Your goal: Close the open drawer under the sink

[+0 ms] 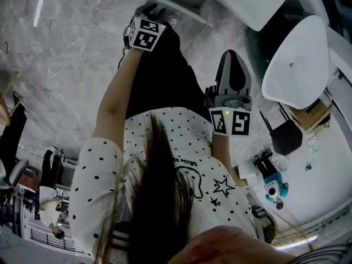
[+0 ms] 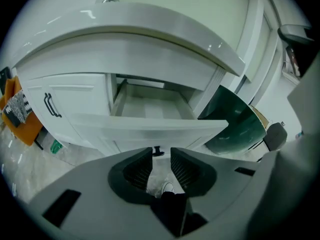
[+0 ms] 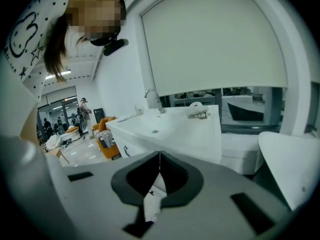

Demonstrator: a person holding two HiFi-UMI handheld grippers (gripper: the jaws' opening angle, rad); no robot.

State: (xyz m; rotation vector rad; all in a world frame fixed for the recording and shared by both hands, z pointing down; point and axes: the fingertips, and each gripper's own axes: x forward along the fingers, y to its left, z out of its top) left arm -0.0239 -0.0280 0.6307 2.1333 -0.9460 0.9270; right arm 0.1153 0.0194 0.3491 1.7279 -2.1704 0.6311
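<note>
1. Head view: the person is seen from above, with both arms held forward. The left gripper (image 1: 154,11) is carried farther ahead, its marker cube (image 1: 145,34) facing up. The right gripper (image 1: 232,56) is held nearer the body, just beside a white rounded seat (image 1: 297,59).

2. Left gripper view: the jaws are parted by a narrow gap and nothing is held between them (only floor and a shoe show through the gap). The left gripper (image 2: 161,156) is pointed at the drawer (image 2: 150,109), which is pulled out under the sink counter (image 2: 150,29). The drawer front (image 2: 150,130) lies just beyond the jaw tips, and its small dark knob (image 2: 158,150) sits right above the gap, not enclosed by the jaws. A cabinet door with a dark handle (image 2: 51,105) is seen at the left, and a green glass panel (image 2: 235,124) at the right.

3. Right gripper view: the jaws of the right gripper (image 3: 159,156) are brought together at the tips, with nothing gripped. Beyond them, well apart, the sink basin (image 3: 165,129) and faucet (image 3: 152,99) are seen under a drawn blind (image 3: 215,39).
</note>
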